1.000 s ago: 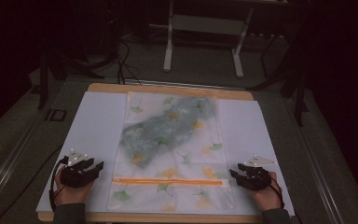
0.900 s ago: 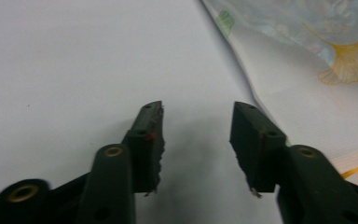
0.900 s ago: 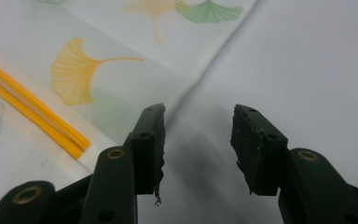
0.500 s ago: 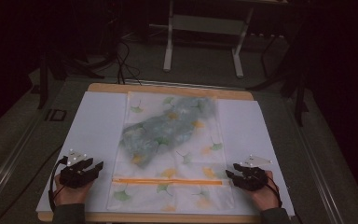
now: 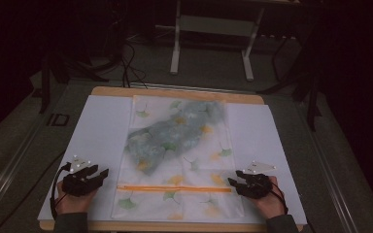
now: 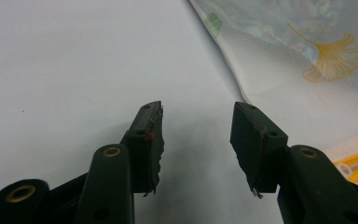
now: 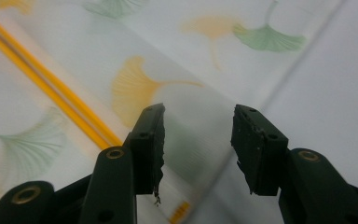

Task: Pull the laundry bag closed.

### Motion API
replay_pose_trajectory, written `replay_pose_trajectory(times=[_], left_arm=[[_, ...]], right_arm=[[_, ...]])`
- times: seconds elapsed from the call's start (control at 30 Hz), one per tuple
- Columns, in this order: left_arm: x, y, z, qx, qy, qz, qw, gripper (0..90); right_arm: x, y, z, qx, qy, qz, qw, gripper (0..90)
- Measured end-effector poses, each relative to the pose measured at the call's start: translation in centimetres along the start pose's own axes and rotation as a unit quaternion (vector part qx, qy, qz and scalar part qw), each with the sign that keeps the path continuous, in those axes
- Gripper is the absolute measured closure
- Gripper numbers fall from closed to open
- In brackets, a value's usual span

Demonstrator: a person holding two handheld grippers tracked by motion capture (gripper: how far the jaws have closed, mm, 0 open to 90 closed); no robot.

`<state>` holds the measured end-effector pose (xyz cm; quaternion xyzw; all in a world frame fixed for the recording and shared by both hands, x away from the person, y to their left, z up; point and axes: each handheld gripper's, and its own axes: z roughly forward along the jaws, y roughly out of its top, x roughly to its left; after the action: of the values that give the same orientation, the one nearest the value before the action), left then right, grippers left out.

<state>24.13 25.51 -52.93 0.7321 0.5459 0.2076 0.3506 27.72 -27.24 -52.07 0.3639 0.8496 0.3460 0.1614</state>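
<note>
High view shows a zip bag (image 5: 179,160) flat in the frame centre, something grey-green inside. The left gripper (image 5: 96,174) and right gripper (image 5: 234,182) wait at its lower corners, jaws half open, empty; apparently nothing is begun.

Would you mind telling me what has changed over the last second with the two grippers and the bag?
The right gripper has slid left, to the bag's right edge by the orange zip strip, jaws open over it. Nothing was grasped or released. The left gripper, open on the white sheet, and the bag stayed put.
</note>
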Motion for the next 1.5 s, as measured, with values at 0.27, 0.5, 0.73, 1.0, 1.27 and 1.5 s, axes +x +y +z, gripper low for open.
replay_pose_trajectory(times=[0.27,0.5,0.73,1.0,1.27,1.5], left_arm=[[0.1,0.0,-0.1,-0.004,-0.012,-0.002,0.9999,54.4],[-0.1,0.0,-0.1,-0.005,-0.013,0.002,0.9999,54.2],[-0.1,0.0,-0.1,-0.003,-0.014,0.006,0.9999,54.3],[-0.1,0.0,-0.2,-0.005,-0.015,0.005,0.9999,54.3],[-0.1,0.0,-0.3,-0.006,-0.016,0.007,0.9998,55.5],[0.0,0.0,-0.4,-0.007,-0.015,0.007,0.9998,54.3]], right_arm=[[1.5,0.9,0.6,-0.001,0.020,-0.021,0.9996,53.9],[2.4,1.3,1.3,0.007,0.029,-0.037,0.9989,54.0],[3.3,2.1,1.8,0.008,0.044,-0.054,0.9976,54.1],[4.5,3.8,2.4,0.003,0.071,-0.074,0.9947,54.2],[5.6,5.8,2.7,-0.003,0.093,-0.094,0.9913,54.2],[6.5,7.0,3.3,0.003,0.101,-0.111,0.9887,54.1]])
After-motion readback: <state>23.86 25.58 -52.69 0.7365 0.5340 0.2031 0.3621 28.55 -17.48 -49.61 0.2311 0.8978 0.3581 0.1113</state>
